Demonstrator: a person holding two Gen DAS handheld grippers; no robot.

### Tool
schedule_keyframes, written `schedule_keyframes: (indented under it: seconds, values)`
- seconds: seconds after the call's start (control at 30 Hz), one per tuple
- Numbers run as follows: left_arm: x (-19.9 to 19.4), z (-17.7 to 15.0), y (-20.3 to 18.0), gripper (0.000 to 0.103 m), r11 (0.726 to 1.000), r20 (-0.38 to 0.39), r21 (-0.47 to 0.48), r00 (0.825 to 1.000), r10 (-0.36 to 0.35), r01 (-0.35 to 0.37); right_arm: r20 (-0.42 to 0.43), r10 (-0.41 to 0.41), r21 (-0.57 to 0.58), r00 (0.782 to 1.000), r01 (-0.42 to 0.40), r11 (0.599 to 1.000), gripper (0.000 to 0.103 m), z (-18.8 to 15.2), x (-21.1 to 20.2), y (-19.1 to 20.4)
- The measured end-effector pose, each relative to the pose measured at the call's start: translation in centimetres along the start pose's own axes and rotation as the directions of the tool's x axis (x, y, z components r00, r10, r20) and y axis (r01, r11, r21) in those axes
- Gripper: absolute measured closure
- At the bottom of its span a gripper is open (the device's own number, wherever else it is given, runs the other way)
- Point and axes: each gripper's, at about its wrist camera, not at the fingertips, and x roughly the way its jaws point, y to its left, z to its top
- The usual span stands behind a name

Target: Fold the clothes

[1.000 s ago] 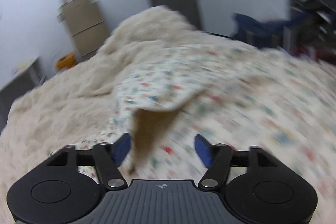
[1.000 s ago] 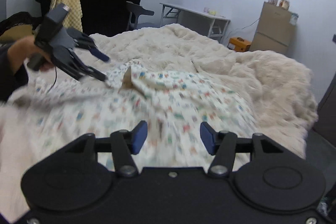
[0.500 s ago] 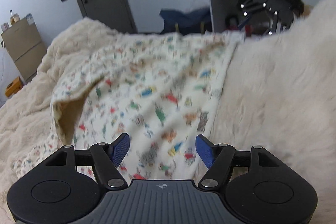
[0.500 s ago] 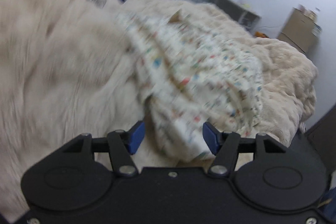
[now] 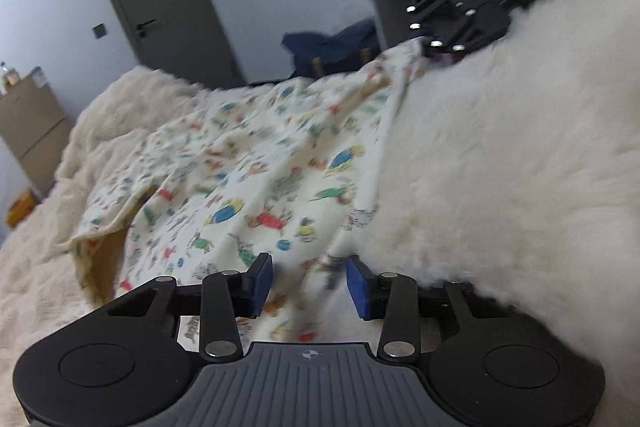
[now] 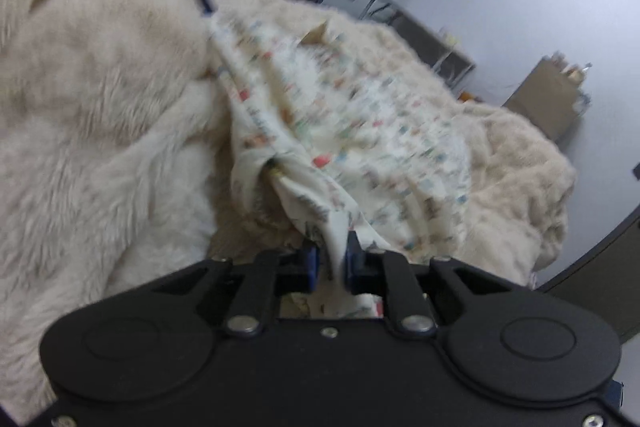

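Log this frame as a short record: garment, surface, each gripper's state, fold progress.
garment: printed cloth, spread out and rumpled
surface: fluffy cream blanket
right gripper: jaws just closed, pinching a bunched corner of the cloth
left gripper: jaws closing, cloth edge between the pads, a gap still visible
fold progress: no finished fold visible; one corner flipped, tan underside showing

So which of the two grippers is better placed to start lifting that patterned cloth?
The right gripper: its jaws have just closed on a bunched edge of the patterned cloth. The left gripper, though closing, has cloth between its pads without pinching it yet.
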Motion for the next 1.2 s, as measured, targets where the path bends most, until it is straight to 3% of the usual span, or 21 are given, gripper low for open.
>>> schedule_keyframes:
  seconds: [0.1,0.17,0.2,0.23,0.3,0.37,0.4,0.53,0.57,0.7,0.73,0.77,0.83,0.97,1.1,1.17,1.2]
  values:
    - [0.2,-0.2,0.0,0.052,1.0,0.013,-0.025,1.0,-0.014,0.015,0.049,-0.007,0.061,0.999,0.004,0.998,0.092,0.5,-2.1,-1.2]
    - [0.9,0.0,-0.3,0.049,1.0,0.005,-0.013,1.0,0.005,-0.005,0.001,0.082,0.101,0.997,-0.082,0.992,0.088,0.6,-1.8,-1.5]
    - [1.7,0.2,-0.4,0.046,0.998,-0.024,-0.018,0.998,0.051,-0.052,-0.023,0.089,0.079,0.996,-0.087,0.993,0.083,0.4,-1.6,-1.1]
    - [1.9,0.3,-0.6,0.046,0.998,-0.024,-0.003,0.998,0.066,-0.066,-0.047,0.096,0.056,0.994,-0.093,0.994,0.074,0.3,-1.4,-0.7]
    - [2.2,0.4,-1.0,0.047,0.996,-0.018,0.029,0.996,0.089,-0.089,-0.097,0.112,-0.017,0.989,-0.114,0.993,0.066,-0.3,-0.9,0.6]
    - [2.3,0.6,-1.1,0.057,0.993,-0.01,0.035,0.993,0.115,-0.115,-0.122,0.126,-0.051,0.985,-0.133,0.99,0.053,-0.7,-0.7,1.4]
    - [2.3,0.7,-1.2,0.067,0.991,-0.003,0.037,0.991,0.13,-0.13,-0.13,0.113,-0.06,0.985,-0.122,0.991,0.049,-0.8,-0.6,1.7]
    - [2.2,1.3,-1.1,0.095,0.98,0.034,0.024,0.98,0.195,-0.196,-0.156,0.087,-0.088,0.984,-0.102,0.991,0.045,-1.5,-0.2,2.1]
    - [2.2,1.5,-0.6,0.095,0.98,0.055,-0.02,0.978,0.2,-0.199,-0.16,0.088,-0.094,0.983,-0.104,0.99,0.045,-1.7,-0.2,2.2]
    - [2.4,1.9,-0.6,0.1,0.972,0.089,-0.05,0.968,0.234,-0.231,-0.167,0.094,-0.125,0.982,-0.115,0.985,0.049,-2.3,0.8,2.7]
    - [2.2,2.0,-0.6,0.1,0.973,0.096,-0.053,0.969,0.229,-0.225,-0.166,0.097,-0.124,0.981,-0.118,0.985,0.072,-2.3,0.9,2.7]
    - [1.7,2.0,-0.2,0.1,0.975,0.111,-0.074,0.97,0.219,-0.211,-0.159,0.094,-0.114,0.983,-0.113,0.987,0.082,-2.1,0.8,2.4]
    - [0.5,2.1,0.6,0.1,0.975,0.14,-0.117,0.969,0.202,-0.187,-0.144,0.089,-0.094,0.986,-0.103,0.99,0.092,-1.7,0.5,1.8]
    - [-1.8,2.0,1.8,0.101,0.975,0.181,-0.167,0.968,0.176,-0.146,-0.043,0.091,-0.032,0.995,-0.092,0.995,0.092,-0.3,-2.4,0.6]
    - [-2.0,1.9,1.9,0.1,0.98,0.139,-0.146,0.977,0.159,-0.139,-0.081,0.173,-0.091,0.982,-0.18,0.979,0.082,-0.4,-2.8,1.6]
    - [-1.6,1.6,1.8,0.099,0.981,0.108,-0.139,0.983,0.15,-0.135,-0.106,0.183,-0.116,0.977,-0.195,0.974,0.067,-0.7,-2.6,2.2]
    - [-1.4,1.4,1.8,0.097,0.982,0.093,-0.135,0.985,0.146,-0.133,-0.099,0.174,-0.116,0.98,-0.185,0.976,0.054,-0.8,-2.6,2.2]
